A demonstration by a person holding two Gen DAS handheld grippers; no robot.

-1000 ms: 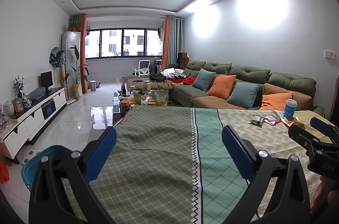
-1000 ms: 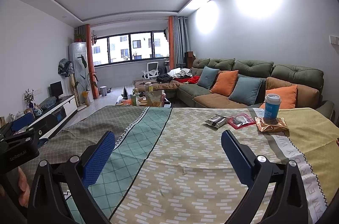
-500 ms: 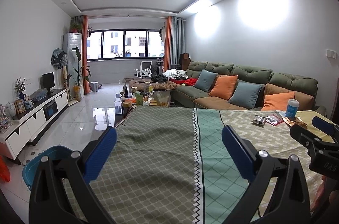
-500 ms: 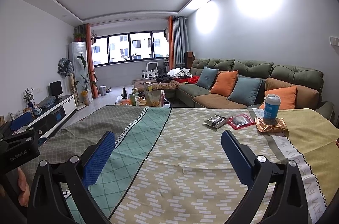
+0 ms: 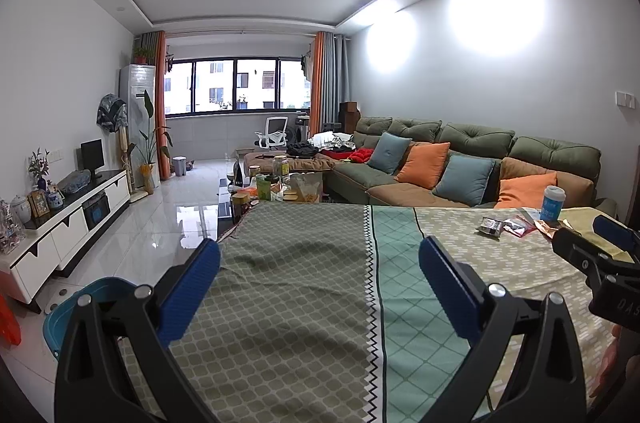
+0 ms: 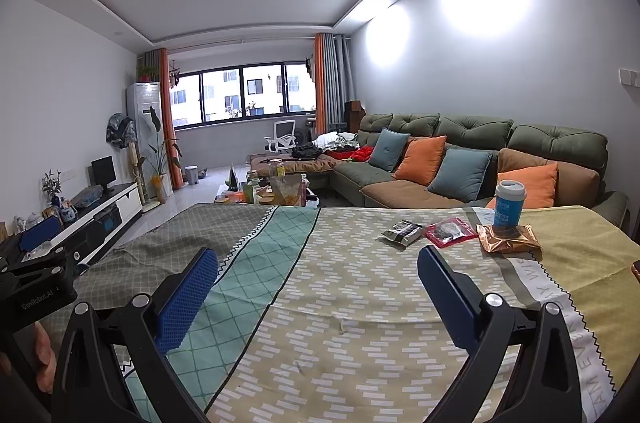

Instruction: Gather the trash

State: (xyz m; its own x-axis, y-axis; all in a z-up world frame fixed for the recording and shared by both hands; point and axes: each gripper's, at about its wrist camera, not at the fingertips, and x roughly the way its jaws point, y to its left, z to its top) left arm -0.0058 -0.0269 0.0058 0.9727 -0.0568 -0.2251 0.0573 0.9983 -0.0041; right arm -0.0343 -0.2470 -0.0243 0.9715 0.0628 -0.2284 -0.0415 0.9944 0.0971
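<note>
1. Trash sits in a row at the far right of the cloth-covered table [image 6: 360, 303]: a dark foil wrapper [image 6: 402, 233], a red packet [image 6: 448, 231], a copper foil pouch [image 6: 508, 239], and a blue paper cup [image 6: 509, 201] standing upright on that pouch.
2. Well ahead of both tools, none of it touched yet.
3. Right gripper [image 6: 318, 297]: blue pads spread wide, nothing between them, held low over the near edge of the cloth.
4. Left gripper [image 5: 320, 295]: likewise spread wide and empty, over the green half of the cloth, farther from the trash.
5. Wrappers: probably very light, thin, crinkly, lying nearly flat. Best pinched at a raised corner or a puffed edge; likely to slide on the cloth if pushed sideways.
6. Cup: light and easily crushed if empty; contents cannot be told, lid on. Best taken around the mid-body with gentle pressure, kept upright in case of liquid.
7. Must lift the cup first, since it pins the copper pouch.
8. Teal bin [image 5: 80, 307] on the floor at the left of the table, a probable drop point.
</note>
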